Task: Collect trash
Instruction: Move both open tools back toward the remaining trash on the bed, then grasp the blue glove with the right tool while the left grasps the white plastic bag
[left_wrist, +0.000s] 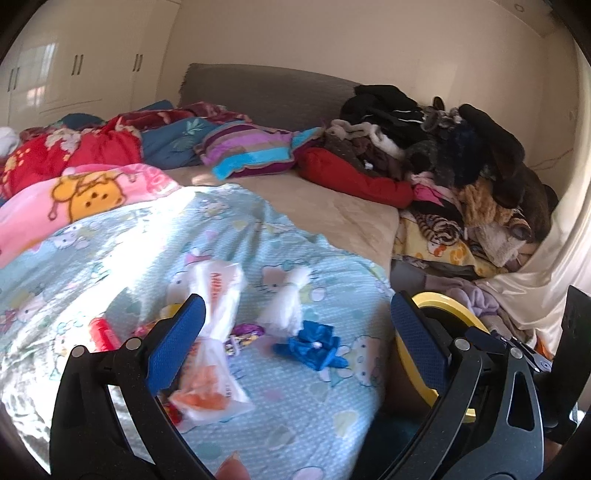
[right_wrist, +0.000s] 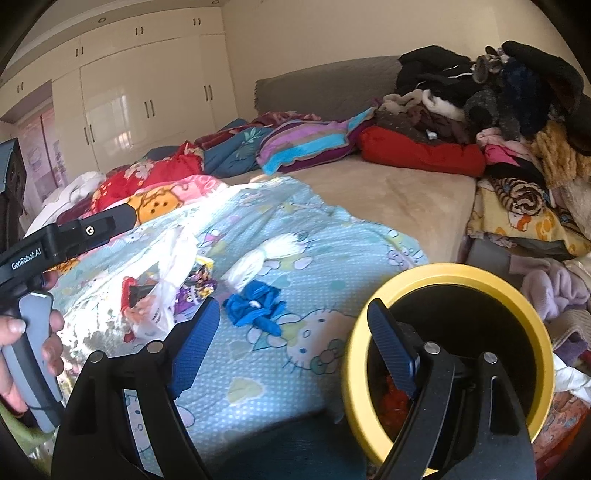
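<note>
Both the left gripper (left_wrist: 297, 328) and right gripper (right_wrist: 291, 332) hung spread and empty. The trash — white plastic bag (left_wrist: 218, 295), blue glove (right_wrist: 255, 308) — lay on the blue sheet (left_wrist: 295, 387), just beside the yellow-rimmed bin (right_wrist: 448, 282).

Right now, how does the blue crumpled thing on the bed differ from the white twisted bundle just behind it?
The blue crumpled piece is deep blue and lies flat and spread out; the white bundle is pale and drawn long, pinched near one end.

The blue piece lies nearer the yellow-rimmed bin; the white bundle sits farther up the bed.

The blue piece looks rubbery, like a glove; the white bundle looks soft and papery.

Both rest loose on the light blue cartoon sheet, untouched by either tool.
</note>
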